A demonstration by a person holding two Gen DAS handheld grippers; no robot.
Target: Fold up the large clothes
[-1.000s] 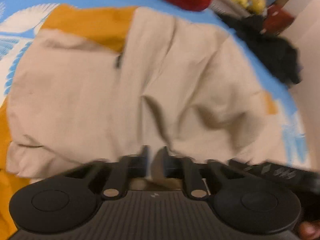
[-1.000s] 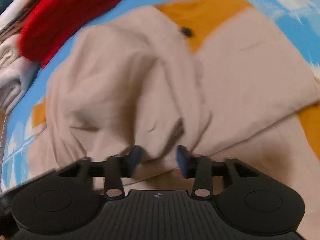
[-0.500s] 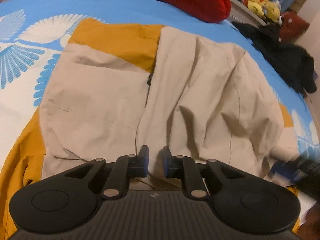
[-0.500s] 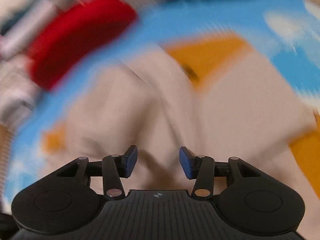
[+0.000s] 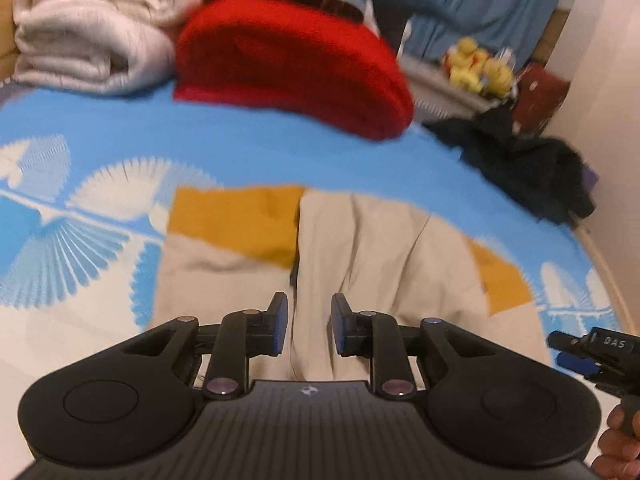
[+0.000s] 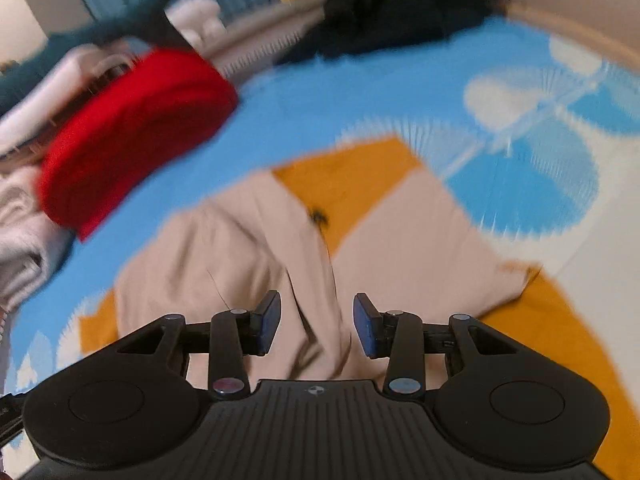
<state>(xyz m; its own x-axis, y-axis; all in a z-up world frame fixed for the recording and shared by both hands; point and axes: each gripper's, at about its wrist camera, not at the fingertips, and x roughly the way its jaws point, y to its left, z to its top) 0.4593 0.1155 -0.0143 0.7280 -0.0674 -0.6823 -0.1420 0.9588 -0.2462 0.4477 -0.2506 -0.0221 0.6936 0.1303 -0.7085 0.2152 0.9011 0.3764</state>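
Left wrist view shows the beige-and-mustard jacket point(image 5: 360, 248) lying half folded on the bed point(image 5: 240, 152): soft, light, likely to slump, best pinched at a hem or corner. The left tool point(image 5: 309, 326) and right tool point(image 6: 316, 324) gape part-open, holding nothing.

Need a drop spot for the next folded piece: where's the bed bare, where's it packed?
Bare sheet runs between the beige-and-mustard garment and the red blanket, widest on the white-fan print. Crowded: folded white blankets beside the red, dark clothes at the far edge.
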